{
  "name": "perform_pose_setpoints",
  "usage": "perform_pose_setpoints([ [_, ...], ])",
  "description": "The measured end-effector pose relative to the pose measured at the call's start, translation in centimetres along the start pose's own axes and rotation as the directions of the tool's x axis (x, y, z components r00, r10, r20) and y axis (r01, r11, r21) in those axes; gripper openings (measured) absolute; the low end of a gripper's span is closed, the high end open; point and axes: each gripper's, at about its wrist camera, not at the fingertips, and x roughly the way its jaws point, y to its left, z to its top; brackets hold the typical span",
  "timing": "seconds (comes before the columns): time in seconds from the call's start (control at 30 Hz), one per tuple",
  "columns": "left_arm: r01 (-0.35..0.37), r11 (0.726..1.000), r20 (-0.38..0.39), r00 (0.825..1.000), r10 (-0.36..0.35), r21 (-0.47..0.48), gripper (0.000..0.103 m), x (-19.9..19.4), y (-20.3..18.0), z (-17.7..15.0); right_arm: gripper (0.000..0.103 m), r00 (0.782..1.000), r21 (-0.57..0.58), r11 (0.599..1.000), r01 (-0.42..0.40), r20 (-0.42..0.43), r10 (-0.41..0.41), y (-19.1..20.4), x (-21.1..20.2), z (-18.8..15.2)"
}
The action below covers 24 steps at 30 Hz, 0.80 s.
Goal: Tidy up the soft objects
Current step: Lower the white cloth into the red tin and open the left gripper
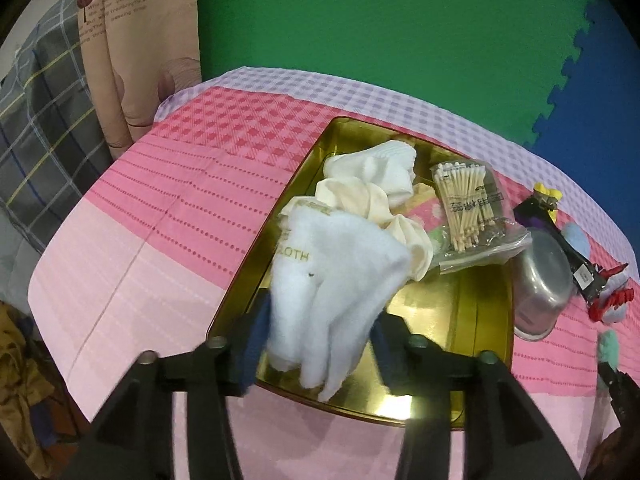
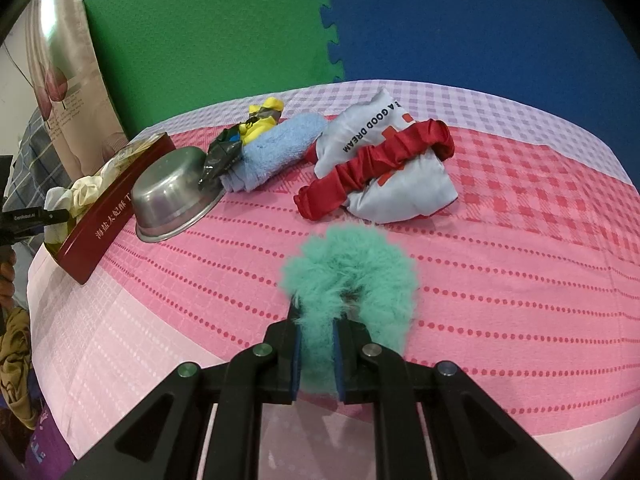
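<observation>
My left gripper (image 1: pixel 318 336) is shut on a white cloth (image 1: pixel 336 280) and holds it over the near end of a gold tin box (image 1: pixel 480 320). The tin holds a white sock (image 1: pixel 380 168), a cream scrunchie (image 1: pixel 372 204) and a bag of cotton swabs (image 1: pixel 468 208). My right gripper (image 2: pixel 316 356) is shut on a fluffy teal scrunchie (image 2: pixel 352 272) just above the pink tablecloth. Beyond it lie a red scrunchie (image 2: pixel 380 168), a white pouch (image 2: pixel 400 184) and a rolled blue towel (image 2: pixel 276 148).
A steel bowl (image 2: pixel 176 200) leans on the tin's red side (image 2: pixel 104 228); it also shows in the left wrist view (image 1: pixel 540 280). A black and yellow bundle (image 2: pixel 244 136) rests on the towel. The pink checked tablecloth (image 1: pixel 160 220) covers the table. Green and blue foam mats stand behind.
</observation>
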Motion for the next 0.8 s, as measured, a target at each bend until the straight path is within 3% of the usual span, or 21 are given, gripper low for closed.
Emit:
perform_pose_setpoints([
  [0.13,0.0,1.0,0.022,1.0,0.0,-0.004,0.078,-0.3,-0.1,-0.3,0.012,1.0,0.0,1.0,-0.001,-0.002,0.001,0.0,0.0,0.0],
  [0.2,-0.001,1.0,0.066,0.998,0.002,-0.008,0.082,-1.1,0.0,-0.5,0.012,1.0,0.0,1.0,-0.001,-0.002,0.001,0.0,0.0,0.0],
  [0.4,0.019,1.0,0.119,0.993,-0.016,-0.022,0.082,-4.1,0.1,-1.5,0.012,1.0,0.0,1.0,-0.001,-0.002,0.001,0.0,0.0,0.1],
  [0.63,0.007,1.0,0.206,0.979,-0.001,-0.025,0.082,-8.6,-0.6,-6.6,0.012,1.0,0.014,1.0,-0.019,0.0,0.019,-0.2,0.0,0.1],
  [0.8,-0.012,1.0,0.219,0.976,0.007,0.023,0.082,-9.8,-1.1,-10.0,0.013,1.0,0.012,1.0,-0.014,0.009,0.014,0.1,-0.4,-0.1],
])
